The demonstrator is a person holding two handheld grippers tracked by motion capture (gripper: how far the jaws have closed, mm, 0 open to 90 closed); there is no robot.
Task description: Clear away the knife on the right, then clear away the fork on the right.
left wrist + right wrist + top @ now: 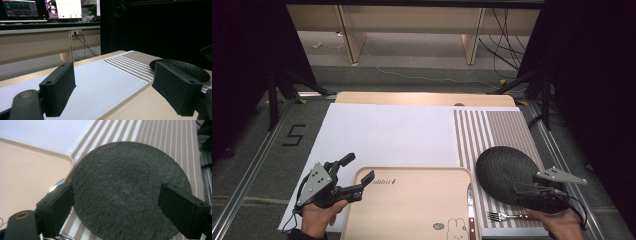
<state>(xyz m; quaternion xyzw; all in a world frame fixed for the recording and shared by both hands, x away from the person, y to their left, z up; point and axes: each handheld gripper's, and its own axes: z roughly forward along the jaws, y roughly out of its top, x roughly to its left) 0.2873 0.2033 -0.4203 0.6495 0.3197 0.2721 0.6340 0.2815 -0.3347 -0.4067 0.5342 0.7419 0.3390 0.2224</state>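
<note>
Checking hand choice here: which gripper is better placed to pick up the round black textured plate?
Right. The right gripper hangs open at the round black textured plate on the striped mat; the left gripper is open across the beige wooden tray.

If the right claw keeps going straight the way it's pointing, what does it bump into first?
Most likely the black round plate. The right claw hangs open with the plate's near edge between its jaws, right ahead on the striped mat. How high it hovers above the plate is hard to judge.

grey floor (257, 165) (marked with a taped 5 (293, 135)), pale wooden desk (412, 20) behind.
</note>
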